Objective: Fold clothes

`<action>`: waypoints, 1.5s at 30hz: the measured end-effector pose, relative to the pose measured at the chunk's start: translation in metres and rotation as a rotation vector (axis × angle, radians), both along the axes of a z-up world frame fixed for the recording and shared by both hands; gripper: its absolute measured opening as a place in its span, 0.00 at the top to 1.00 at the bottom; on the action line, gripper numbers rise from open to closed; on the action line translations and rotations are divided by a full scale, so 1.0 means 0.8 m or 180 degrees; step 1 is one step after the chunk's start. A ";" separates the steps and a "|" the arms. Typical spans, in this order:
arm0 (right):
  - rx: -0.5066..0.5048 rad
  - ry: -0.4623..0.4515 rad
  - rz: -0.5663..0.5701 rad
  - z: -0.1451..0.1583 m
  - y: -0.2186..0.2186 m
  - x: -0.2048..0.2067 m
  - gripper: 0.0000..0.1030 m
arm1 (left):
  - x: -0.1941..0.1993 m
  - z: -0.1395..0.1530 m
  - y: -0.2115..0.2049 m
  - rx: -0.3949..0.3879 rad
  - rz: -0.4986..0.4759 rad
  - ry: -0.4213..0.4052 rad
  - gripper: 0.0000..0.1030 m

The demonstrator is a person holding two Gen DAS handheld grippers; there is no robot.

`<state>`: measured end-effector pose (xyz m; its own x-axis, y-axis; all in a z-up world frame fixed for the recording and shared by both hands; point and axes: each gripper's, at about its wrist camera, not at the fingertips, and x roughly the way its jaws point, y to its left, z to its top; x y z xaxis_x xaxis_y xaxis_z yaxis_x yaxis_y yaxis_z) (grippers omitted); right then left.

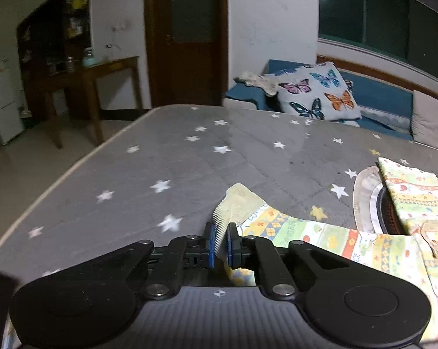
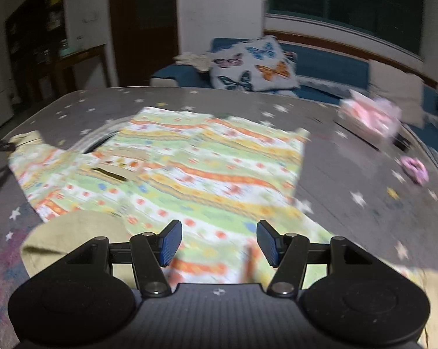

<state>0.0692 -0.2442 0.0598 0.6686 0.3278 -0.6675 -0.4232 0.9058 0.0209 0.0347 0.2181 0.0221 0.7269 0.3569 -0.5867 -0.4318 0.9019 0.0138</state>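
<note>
Clamping the ribbed cuff [image 1: 229, 218] low in the frame, my left tool [image 1: 221, 245] is risking slippage from its thin bite, while my right tool [image 2: 219, 242] is hovering wide over the patterned garment [image 2: 190, 168] lying mid-frame on the surface [image 1: 160, 160].

No readable text; printed lettering on patterned garment [image 1: 320, 232] too small to make out.

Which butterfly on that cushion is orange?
On the butterfly cushion, the orange butterfly sits on its right side, below the blue one; the others are pink and dark.
</note>
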 end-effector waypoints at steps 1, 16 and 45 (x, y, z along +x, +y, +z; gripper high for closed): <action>0.0005 0.0014 -0.0049 -0.002 -0.006 -0.002 0.44 | -0.003 -0.003 0.001 -0.0005 -0.0017 0.0038 0.91; 0.0085 0.0190 -0.0541 -0.037 -0.083 -0.029 0.43 | 0.004 -0.023 0.002 0.0271 0.0088 0.0294 0.91; 0.0144 0.0174 0.1088 -0.021 0.104 -0.044 0.98 | 0.033 -0.018 -0.219 0.0124 -0.2038 0.0141 0.84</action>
<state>0.0339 -0.1608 0.0431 0.4786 0.5566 -0.6791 -0.6991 0.7095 0.0887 0.0612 0.0431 0.0079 0.7786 -0.1180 -0.6164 0.1938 0.9794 0.0574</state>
